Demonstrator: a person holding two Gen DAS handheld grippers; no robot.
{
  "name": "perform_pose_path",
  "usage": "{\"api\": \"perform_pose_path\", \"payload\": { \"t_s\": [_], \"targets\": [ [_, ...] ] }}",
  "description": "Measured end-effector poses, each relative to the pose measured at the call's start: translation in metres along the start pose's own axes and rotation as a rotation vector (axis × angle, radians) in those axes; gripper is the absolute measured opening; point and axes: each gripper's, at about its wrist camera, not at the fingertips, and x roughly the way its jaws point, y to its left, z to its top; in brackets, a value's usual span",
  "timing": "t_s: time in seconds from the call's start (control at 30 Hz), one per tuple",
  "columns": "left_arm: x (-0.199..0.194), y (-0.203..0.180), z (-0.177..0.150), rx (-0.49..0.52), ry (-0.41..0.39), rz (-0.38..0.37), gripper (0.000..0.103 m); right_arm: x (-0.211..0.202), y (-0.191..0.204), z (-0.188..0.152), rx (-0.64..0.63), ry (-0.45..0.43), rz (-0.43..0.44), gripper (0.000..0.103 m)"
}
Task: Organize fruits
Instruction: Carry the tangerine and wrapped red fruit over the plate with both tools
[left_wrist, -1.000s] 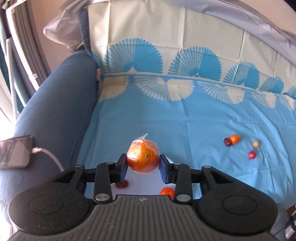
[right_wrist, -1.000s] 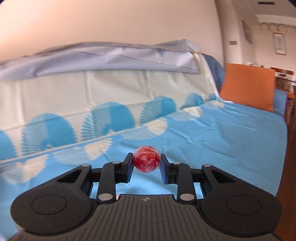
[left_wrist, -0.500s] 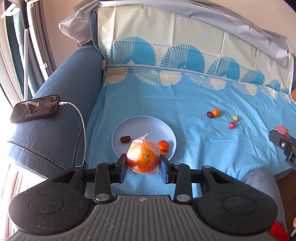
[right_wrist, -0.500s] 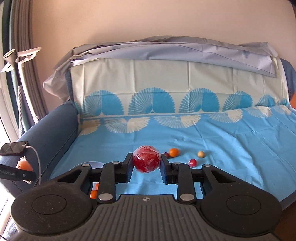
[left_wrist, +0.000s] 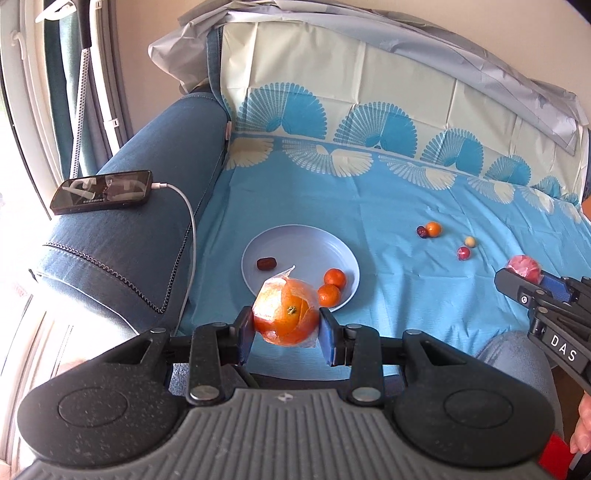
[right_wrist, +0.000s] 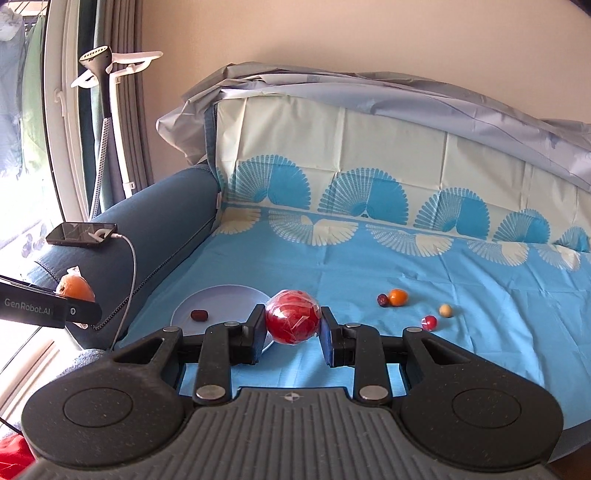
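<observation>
1. Left wrist: the left gripper (left_wrist: 286, 334), drawn back from the sofa, is clamped on the wrapped orange (left_wrist: 286, 314); the plate (left_wrist: 295, 240) has come into view, ready for delivery.
2. Right wrist: the right gripper (right_wrist: 293, 334) is closed around the wrapped red fruit (right_wrist: 292, 316), now swung toward the plate (right_wrist: 221, 295).

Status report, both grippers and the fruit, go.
Left gripper shut on wrapped orange. Right gripper shut on wrapped red fruit. Plate ahead, path open.
</observation>
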Motion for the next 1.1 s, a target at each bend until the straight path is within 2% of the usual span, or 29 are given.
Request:
{"api": "perform_pose_path", "payload": {
  "t_s": [0.13, 0.4, 0.57, 0.67, 0.8, 1.1],
  "targets": [
    [0.009, 0.010, 0.002, -0.018, 0.037, -0.009, 0.040, 0.004, 0.008, 0.000, -0.029, 0.013, 0.000, 0.031],
    [0.020, 0.023, 0.018, -0.035, 0.026, -0.007, 0.040, 0.021, 0.017, 0.003, -0.051, 0.049, -0.017, 0.031],
    [0.034, 0.029, 0.029, -0.032, 0.076, -0.040, 0.040, 0.034, 0.024, 0.008, -0.072, 0.060, -0.007, 0.031],
    [0.041, 0.030, 0.035, -0.018, 0.073, -0.023, 0.040, 0.044, 0.028, 0.014, -0.079, 0.048, -0.002, 0.031],
    [0.053, 0.031, 0.044, -0.019, 0.082, -0.025, 0.040, 0.060, 0.035, 0.020, -0.086, 0.048, 0.023, 0.031],
    [0.106, 0.024, 0.060, -0.003, 0.158, -0.041, 0.040, 0.117, 0.048, 0.019, -0.094, 0.127, 0.070, 0.031]
  ]
}}
